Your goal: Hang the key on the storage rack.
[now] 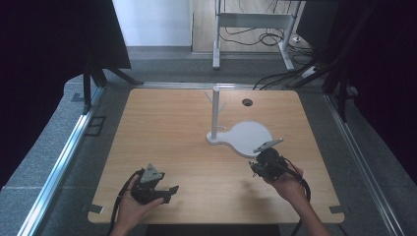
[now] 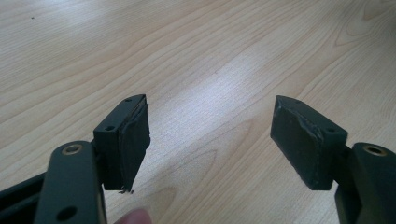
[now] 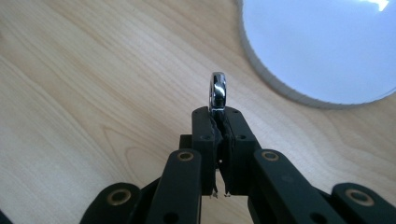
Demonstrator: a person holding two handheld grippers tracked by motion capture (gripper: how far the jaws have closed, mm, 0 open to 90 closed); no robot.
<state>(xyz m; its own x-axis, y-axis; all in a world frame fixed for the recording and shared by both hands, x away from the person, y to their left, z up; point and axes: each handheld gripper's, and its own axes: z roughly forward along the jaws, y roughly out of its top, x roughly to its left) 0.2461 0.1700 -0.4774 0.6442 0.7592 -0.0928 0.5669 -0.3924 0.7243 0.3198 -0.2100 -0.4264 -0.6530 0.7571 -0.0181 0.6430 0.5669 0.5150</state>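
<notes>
Black jaws of the left gripper (image 1: 169, 190) stand wide apart with nothing between them, low over the pale wooden desk (image 1: 162, 137) at its near left. To the near right, the right gripper (image 1: 255, 164) has its jaws clenched on a shiny metal ring (image 3: 218, 91), which stands on edge out of the pads, held above the desk just short of the white stand's round base (image 1: 248, 137). Beyond, the stand's upright post (image 1: 215, 110) rises with small branch pegs.
</notes>
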